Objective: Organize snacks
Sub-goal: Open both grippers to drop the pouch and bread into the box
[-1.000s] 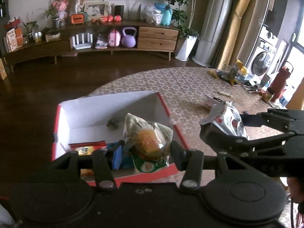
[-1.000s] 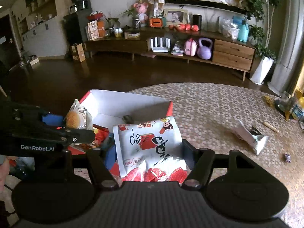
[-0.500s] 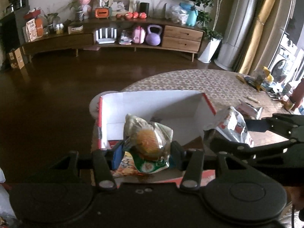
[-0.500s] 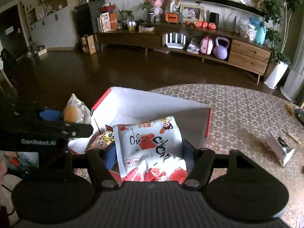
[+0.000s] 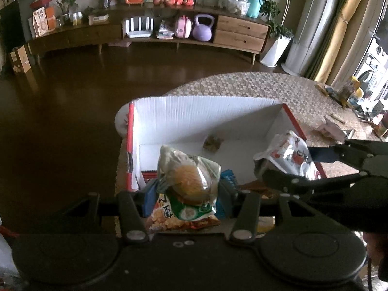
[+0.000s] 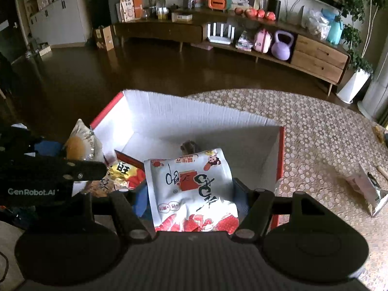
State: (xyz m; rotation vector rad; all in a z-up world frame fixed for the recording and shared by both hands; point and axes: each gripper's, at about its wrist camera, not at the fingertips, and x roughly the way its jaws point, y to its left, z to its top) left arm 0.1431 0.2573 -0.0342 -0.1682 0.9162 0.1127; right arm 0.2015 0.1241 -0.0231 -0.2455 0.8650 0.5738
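My left gripper (image 5: 188, 189) is shut on a clear-wrapped bun packet (image 5: 189, 179) with a green label, held just over the near left part of an open white box with red edges (image 5: 206, 114). My right gripper (image 6: 191, 194) is shut on a white and red snack bag (image 6: 194, 184), also above the box (image 6: 194, 114). From the left wrist view that bag (image 5: 288, 155) hangs over the box's right side. In the right wrist view the bun (image 6: 80, 143) shows at the left. Yellow and red snack packets (image 6: 123, 172) and a small brown wrapped piece (image 5: 213, 142) lie in the box.
The box stands on a round table with a patterned cloth (image 6: 315, 133). A silver and pink bag (image 6: 368, 186) lies on the cloth to the right. Bottles and clutter (image 5: 351, 94) crowd the table's far right edge. Dark floor and a low sideboard (image 6: 242, 34) lie beyond.
Both grippers have moved forward and down with their packets, from the box's near edge to over its inside. The box now looks larger and more central in both views.
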